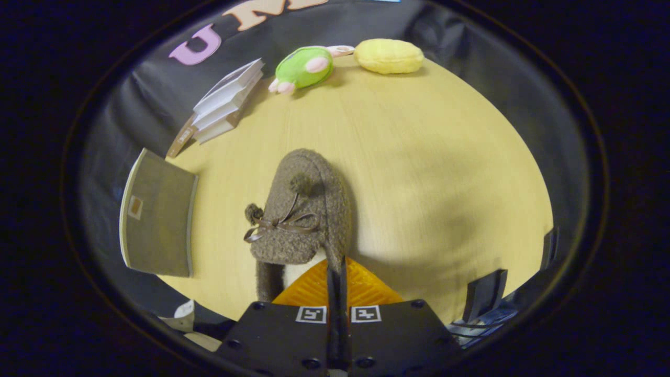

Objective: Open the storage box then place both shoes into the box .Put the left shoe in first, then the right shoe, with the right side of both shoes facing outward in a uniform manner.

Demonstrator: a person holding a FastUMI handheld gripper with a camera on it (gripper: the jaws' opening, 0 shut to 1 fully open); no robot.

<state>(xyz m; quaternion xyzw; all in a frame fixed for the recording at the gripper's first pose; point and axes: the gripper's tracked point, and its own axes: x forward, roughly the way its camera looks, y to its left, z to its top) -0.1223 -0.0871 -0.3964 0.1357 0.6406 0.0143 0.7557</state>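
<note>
Gripper view: hand-held gripper (pixel 336 272) pinching shoe (pixel 301 220).

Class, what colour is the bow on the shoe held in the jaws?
Dark brown, on a brown fuzzy shoe; the gripper view shows the bow best.

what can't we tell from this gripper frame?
- Gripper: orange fingers closed together on the brown fuzzy shoe's collar edge.
- Shoe's heel and inside: hidden behind the fingers and its own collar.
- Left or right shoe: unclear.
- Grey box beside it: open or shut, unclear at this angle.
</note>
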